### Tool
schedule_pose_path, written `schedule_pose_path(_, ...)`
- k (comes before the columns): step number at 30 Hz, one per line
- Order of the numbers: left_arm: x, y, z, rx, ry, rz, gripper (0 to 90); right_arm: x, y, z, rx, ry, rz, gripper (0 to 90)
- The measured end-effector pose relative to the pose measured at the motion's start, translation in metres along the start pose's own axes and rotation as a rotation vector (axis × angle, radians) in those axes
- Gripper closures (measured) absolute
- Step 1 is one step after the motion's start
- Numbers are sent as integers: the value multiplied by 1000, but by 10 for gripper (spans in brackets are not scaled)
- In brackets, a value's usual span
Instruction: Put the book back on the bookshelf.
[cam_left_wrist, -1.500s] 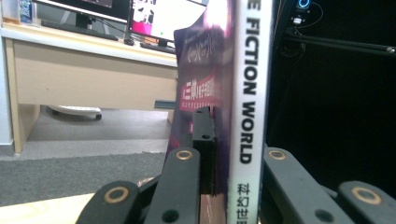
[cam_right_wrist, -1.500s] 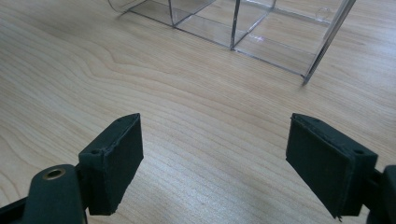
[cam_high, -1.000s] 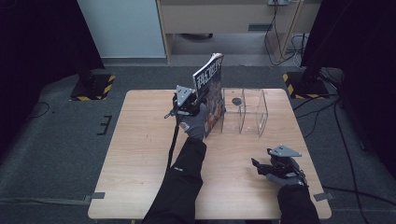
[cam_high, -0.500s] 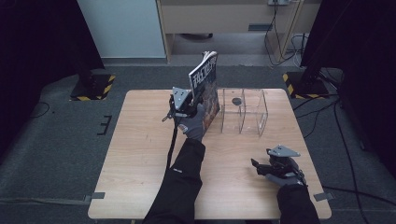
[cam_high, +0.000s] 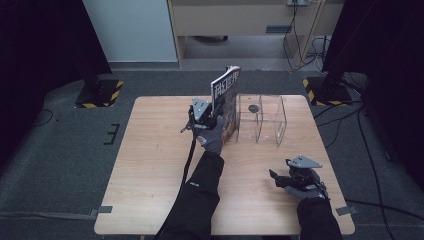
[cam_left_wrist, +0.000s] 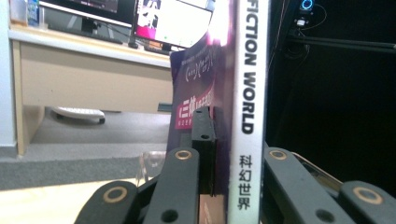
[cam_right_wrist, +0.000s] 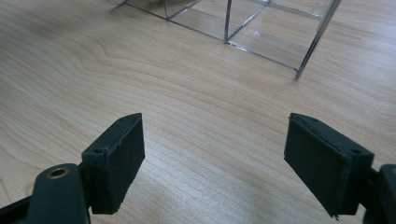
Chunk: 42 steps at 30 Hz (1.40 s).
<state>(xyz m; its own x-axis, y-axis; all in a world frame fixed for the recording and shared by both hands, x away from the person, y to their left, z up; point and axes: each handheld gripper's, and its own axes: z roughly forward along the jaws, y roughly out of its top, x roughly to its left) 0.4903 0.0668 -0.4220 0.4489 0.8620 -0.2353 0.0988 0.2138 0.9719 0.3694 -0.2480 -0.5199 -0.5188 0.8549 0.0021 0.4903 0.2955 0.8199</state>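
Observation:
A magazine (cam_high: 227, 97) with a white spine stands upright at the middle of the table's far side, right beside a clear acrylic rack (cam_high: 260, 120). My left gripper (cam_high: 216, 111) is shut on its lower part, with a gloved hand behind it. In the left gripper view the black jaws clamp the magazine (cam_left_wrist: 250, 93) from both sides of the left gripper (cam_left_wrist: 238, 156). My right gripper (cam_high: 274, 177) rests low near the front right of the table, open. Between the wide-apart pads of the right gripper (cam_right_wrist: 215, 158) there is only bare wood, and the rack (cam_right_wrist: 243, 28) lies ahead.
The wooden table (cam_high: 150, 165) has bare surface on its left half and along the front. A small dark round object (cam_high: 253, 107) lies inside the rack. A cable (cam_high: 189, 155) trails from the left gripper along the sleeve. Dark stands flank the table.
The magazine in my left gripper swung a little left, then came back right toward the rack and slightly lower. The right gripper has not moved.

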Motion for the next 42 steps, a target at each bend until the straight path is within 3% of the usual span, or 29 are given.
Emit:
schedule_pose_path(8, 5, -1, -14, 34, -14, 9, 796, 1, 0, 1, 6, 0, -10, 202)
schedule_pose_path(13, 7, 0, -30, 67, -20, 41, 794, 2, 0, 1, 6, -5, -16, 204)
schedule_pose_path(18, 9, -6, -43, 71, -23, 26, 790, 3, 0, 2, 14, -7, -20, 205)
schedule_pose_path(30, 12, -12, -53, 82, -14, 18, 740, 3, 0, 2, 13, -11, -13, 207)
schedule_pose_path(36, 14, -19, -56, 101, -10, 29, 683, 3, 0, 3, 18, -13, -20, 207)
schedule_pose_path(42, 17, -19, -59, 100, -23, 40, 501, 2, 0, 3, 20, -12, -12, 208)
